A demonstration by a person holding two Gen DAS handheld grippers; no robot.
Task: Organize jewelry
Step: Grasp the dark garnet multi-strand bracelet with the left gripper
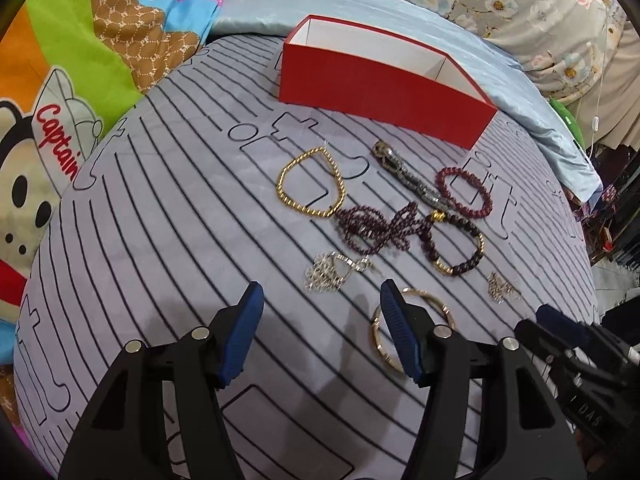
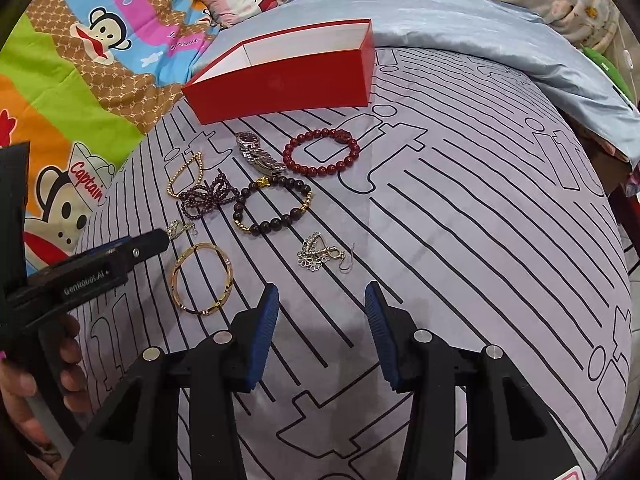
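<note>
An open red box [image 1: 380, 84] with a white inside stands at the back of the striped cloth; it also shows in the right wrist view [image 2: 288, 84]. In front of it lie a gold chain bracelet [image 1: 310, 184], a silver watch [image 1: 408, 176], a red bead bracelet [image 1: 464, 192], a tangled purple bead strand [image 1: 380, 228], a dark bead bracelet [image 1: 452, 246], two silver earrings [image 1: 332, 274] [image 1: 500, 286] and a gold bangle [image 1: 412, 324]. My left gripper [image 1: 320, 300] is open just before the bangle. My right gripper [image 2: 322, 300] is open, just before a silver earring [image 2: 320, 256].
The grey cloth [image 2: 480, 240] with black lines covers a rounded surface. A cartoon blanket [image 1: 60, 100] lies to the left, a pale blue sheet [image 2: 480, 40] behind. The left gripper's body [image 2: 80, 272] and hand sit at the left of the right wrist view.
</note>
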